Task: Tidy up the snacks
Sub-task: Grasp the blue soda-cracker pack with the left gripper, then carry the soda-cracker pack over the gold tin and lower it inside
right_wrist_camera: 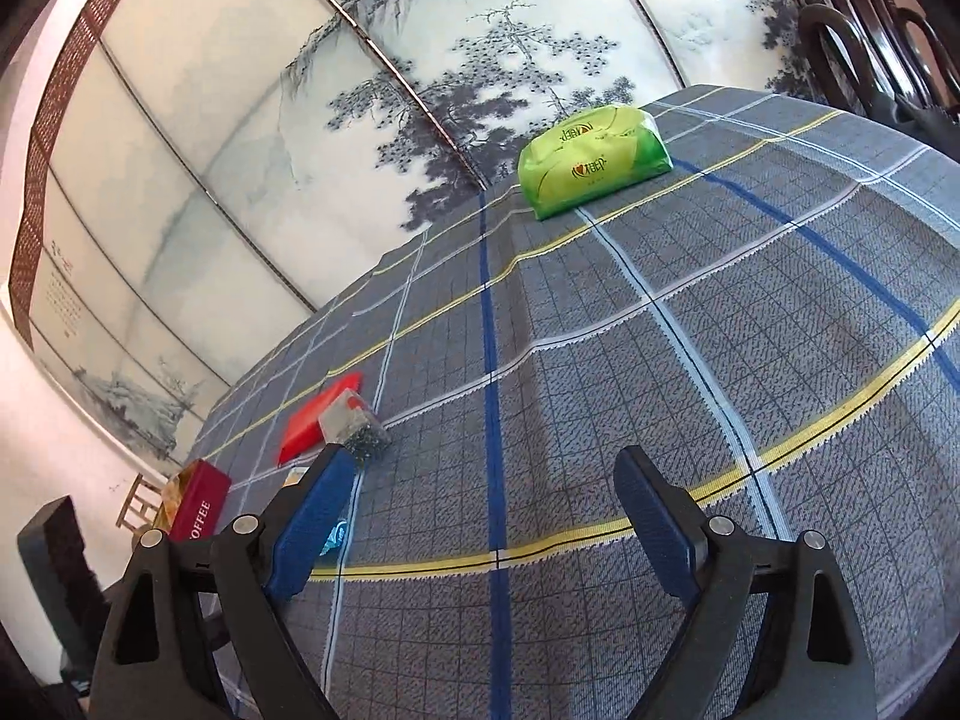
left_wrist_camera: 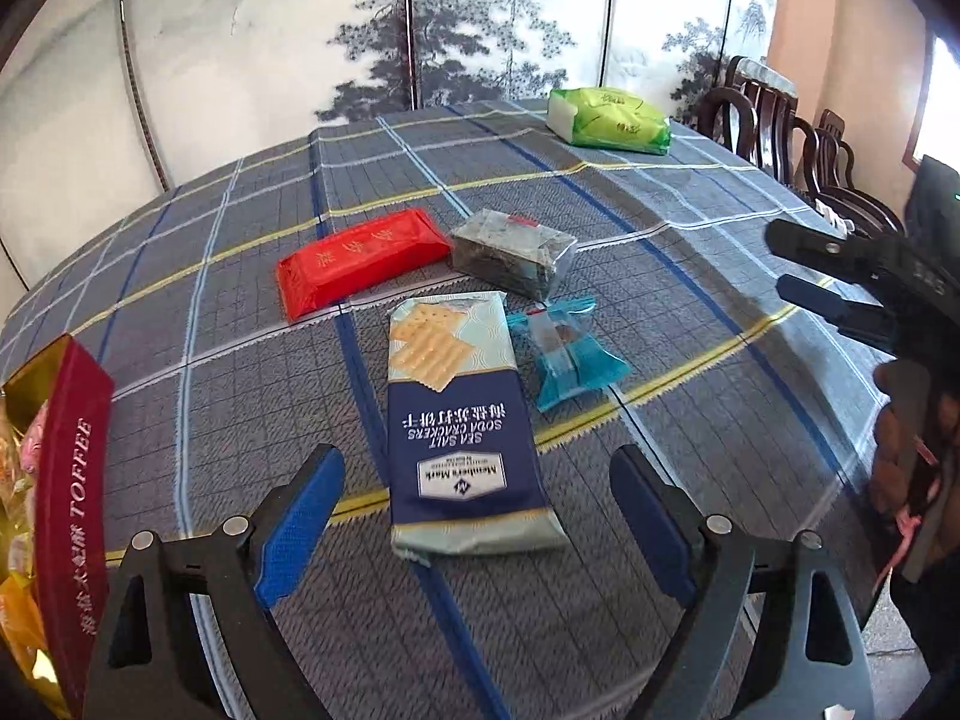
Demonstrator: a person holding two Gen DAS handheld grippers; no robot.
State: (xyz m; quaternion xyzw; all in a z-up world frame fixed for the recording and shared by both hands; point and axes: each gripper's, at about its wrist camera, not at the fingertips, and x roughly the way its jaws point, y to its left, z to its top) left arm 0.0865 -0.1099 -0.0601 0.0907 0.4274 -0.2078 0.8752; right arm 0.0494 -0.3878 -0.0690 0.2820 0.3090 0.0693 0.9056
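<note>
A blue and silver soda cracker pack (left_wrist_camera: 462,420) lies flat on the checked tablecloth (left_wrist_camera: 690,420). My left gripper (left_wrist_camera: 474,468) hovers over its near end, open, with its pads apart from the pack. Beyond lie a red packet (left_wrist_camera: 360,261), a dark clear-wrapped packet (left_wrist_camera: 510,252) and a small blue-wrapped snack (left_wrist_camera: 567,354). A green pack (left_wrist_camera: 609,120) sits at the far edge. My right gripper (right_wrist_camera: 480,468) is open over bare cloth with nothing between its fingers. It also shows at the right of the left wrist view, right gripper (left_wrist_camera: 783,264). The green pack (right_wrist_camera: 591,156) lies far ahead of it.
A dark red toffee box (left_wrist_camera: 66,480) holding wrapped sweets stands at the left table edge, also seen as the toffee box (right_wrist_camera: 198,507). Dark wooden chairs (left_wrist_camera: 780,132) stand at the right. A painted folding screen (left_wrist_camera: 420,30) backs the table.
</note>
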